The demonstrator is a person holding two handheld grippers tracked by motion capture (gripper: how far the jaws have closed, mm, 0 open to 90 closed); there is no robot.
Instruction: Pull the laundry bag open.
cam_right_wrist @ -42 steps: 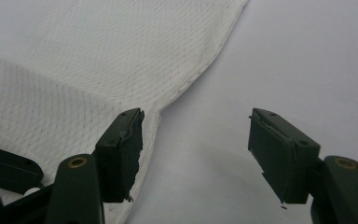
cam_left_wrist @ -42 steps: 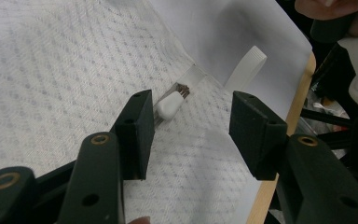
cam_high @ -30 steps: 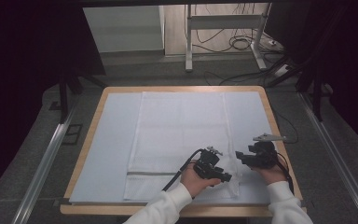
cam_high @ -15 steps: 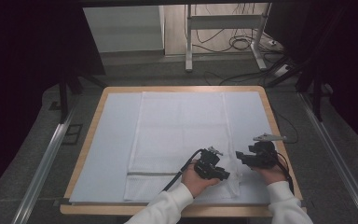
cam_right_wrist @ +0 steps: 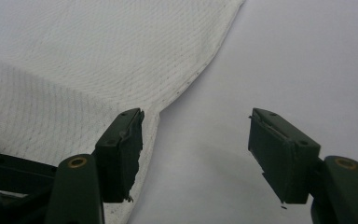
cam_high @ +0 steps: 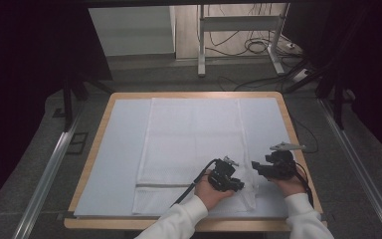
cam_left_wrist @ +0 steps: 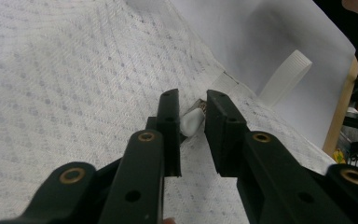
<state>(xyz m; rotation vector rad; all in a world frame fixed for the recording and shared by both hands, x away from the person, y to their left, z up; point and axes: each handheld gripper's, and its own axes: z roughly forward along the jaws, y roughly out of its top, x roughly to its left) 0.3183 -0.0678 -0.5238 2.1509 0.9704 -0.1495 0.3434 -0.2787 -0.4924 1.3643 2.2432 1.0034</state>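
A white waffle-weave towel (cam_high: 194,134) lies flat on the pale mat (cam_high: 119,149). My left gripper (cam_high: 239,185) rests on the towel's near right part. In the left gripper view its jaws have just been closing and stand a narrow gap apart (cam_left_wrist: 193,135). A small white lump (cam_left_wrist: 191,122) sits between the tips, and no firm pinch shows. My right gripper (cam_high: 254,168) is at the towel's right edge, open wide (cam_right_wrist: 196,154). One of its fingers (cam_right_wrist: 121,149) is over the towel's hem (cam_right_wrist: 186,84) and the other is over bare mat.
The mat covers a wooden-rimmed table (cam_high: 298,144). A white ribbed strip (cam_left_wrist: 284,77) lies on the mat past the towel's edge. Metal rails run along both sides of the table, and cables and a stand (cam_high: 238,45) are on the floor beyond it.
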